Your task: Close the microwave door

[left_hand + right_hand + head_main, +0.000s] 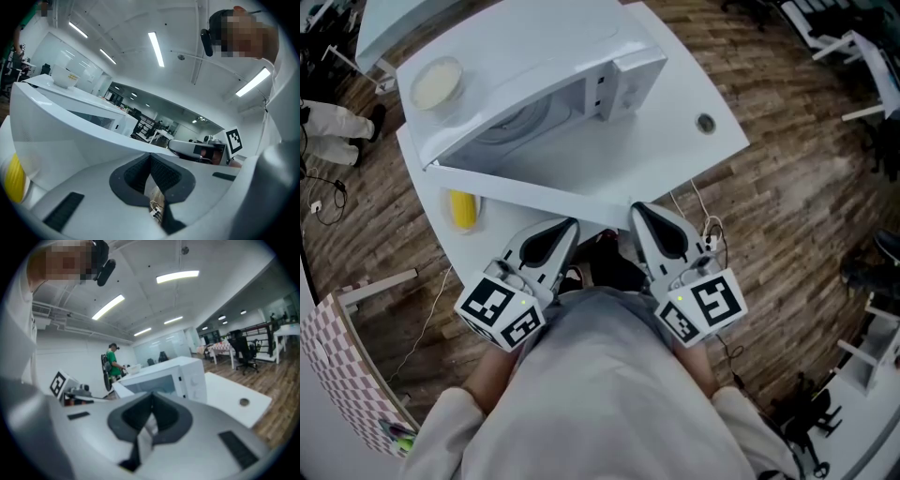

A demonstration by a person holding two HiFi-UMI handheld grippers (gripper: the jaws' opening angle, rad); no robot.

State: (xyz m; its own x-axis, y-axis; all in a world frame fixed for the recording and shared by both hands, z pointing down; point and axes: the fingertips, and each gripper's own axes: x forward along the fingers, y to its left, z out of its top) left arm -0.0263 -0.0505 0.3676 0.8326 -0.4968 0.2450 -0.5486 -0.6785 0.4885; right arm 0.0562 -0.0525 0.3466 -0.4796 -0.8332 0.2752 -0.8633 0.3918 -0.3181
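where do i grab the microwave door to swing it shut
The free end of the microwave door, away from its left hinge. It stands wide open with the outer face toward you, so come from your side with the right gripper.

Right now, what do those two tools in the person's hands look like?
Both the left gripper and right gripper are pale grey shells tapering to a point, with dark ribbed pads inside. Each carries a cube with black-and-white square markers. The person wears pale long sleeves.
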